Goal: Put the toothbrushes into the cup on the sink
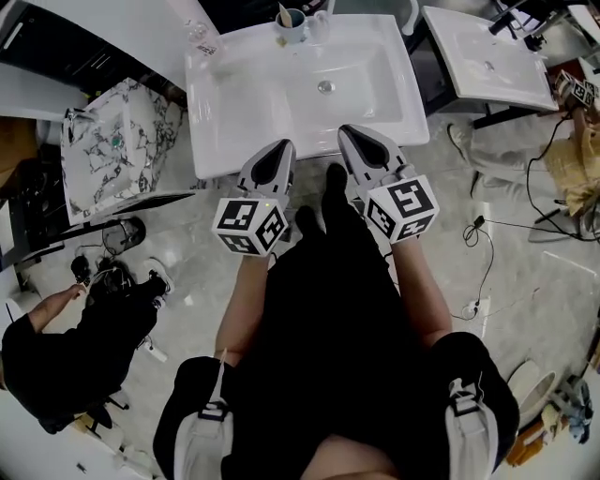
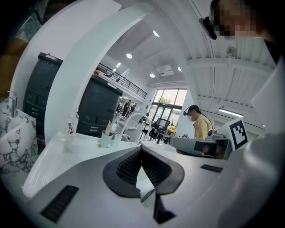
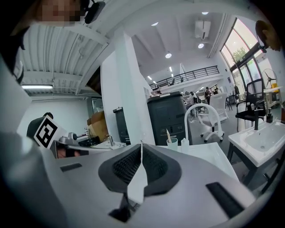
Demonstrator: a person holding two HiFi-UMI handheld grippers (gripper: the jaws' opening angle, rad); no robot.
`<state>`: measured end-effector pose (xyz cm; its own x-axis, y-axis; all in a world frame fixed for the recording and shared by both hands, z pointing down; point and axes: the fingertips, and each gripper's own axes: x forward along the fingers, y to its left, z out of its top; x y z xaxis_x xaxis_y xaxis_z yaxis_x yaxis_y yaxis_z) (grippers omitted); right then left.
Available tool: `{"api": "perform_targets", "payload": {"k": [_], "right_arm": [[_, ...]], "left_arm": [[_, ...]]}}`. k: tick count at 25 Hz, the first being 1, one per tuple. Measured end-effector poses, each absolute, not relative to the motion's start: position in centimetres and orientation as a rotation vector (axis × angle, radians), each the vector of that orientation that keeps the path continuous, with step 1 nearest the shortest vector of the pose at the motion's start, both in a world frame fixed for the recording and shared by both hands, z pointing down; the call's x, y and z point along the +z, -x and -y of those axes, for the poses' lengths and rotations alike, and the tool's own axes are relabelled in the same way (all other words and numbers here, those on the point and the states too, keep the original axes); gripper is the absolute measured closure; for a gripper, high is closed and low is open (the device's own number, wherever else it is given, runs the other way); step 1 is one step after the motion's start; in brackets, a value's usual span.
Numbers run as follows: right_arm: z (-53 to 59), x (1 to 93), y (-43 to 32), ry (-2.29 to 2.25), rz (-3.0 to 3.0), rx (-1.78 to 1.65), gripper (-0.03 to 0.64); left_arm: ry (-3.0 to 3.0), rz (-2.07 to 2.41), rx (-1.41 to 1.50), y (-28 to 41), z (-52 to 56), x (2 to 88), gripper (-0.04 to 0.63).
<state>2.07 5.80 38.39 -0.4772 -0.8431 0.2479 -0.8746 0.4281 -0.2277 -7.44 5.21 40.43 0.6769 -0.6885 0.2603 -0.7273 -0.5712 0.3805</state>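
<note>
A white cup [image 1: 292,24] with a toothbrush [image 1: 282,14] standing in it sits at the back rim of the white sink [image 1: 234,103]. The left gripper view shows the cup [image 2: 106,140] far ahead, and the right gripper view has the cup [image 3: 172,143] too. My left gripper [image 1: 280,150] and right gripper [image 1: 348,133] hover side by side over the sink's front edge, well short of the cup. Both are shut with their tips touching and nothing between them. No loose toothbrush shows on the sink.
A small bottle [image 2: 71,128] stands at the sink's back left corner. A marble-patterned basin [image 1: 112,141] is to the left, a second white sink [image 1: 487,56] to the right. A person [image 1: 66,352] crouches at lower left. Cables [image 1: 487,234] lie on the floor.
</note>
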Motion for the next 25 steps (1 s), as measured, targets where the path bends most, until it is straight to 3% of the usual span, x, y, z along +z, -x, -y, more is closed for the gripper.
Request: {"api": "perform_targets", "payload": {"k": [25], "right_arm": [[-7.7,38.6,-1.1,-1.567,2.530,0.500,0.586]], "left_arm": [[-2.492,1.047,0.100,7.2,-6.5,38.9,0.581]]}}
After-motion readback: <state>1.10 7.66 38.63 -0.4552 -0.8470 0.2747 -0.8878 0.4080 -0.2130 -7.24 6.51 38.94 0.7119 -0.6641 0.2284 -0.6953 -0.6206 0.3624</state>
